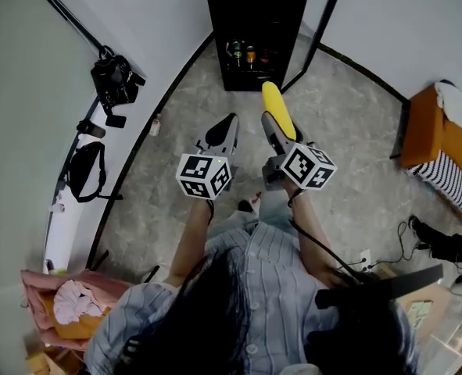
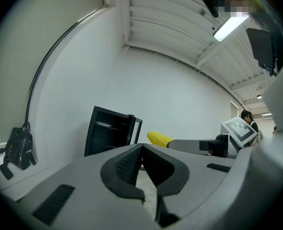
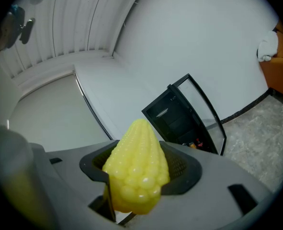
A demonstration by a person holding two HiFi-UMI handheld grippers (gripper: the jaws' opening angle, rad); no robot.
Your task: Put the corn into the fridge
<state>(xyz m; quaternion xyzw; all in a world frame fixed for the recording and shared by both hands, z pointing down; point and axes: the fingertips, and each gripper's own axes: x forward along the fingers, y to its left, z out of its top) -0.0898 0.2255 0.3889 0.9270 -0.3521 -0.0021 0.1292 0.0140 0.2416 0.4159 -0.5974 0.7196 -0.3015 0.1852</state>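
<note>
Dim overall; ceiling strip light (image 2: 231, 27) glaring; fisheye vignette.

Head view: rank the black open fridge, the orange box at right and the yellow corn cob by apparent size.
Largest to smallest: black open fridge; orange box, partly covered; yellow corn cob, despite being nearer the camera.

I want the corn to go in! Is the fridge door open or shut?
Open. The fridge has its glass door swung out to the side, and bottles show inside.
</note>
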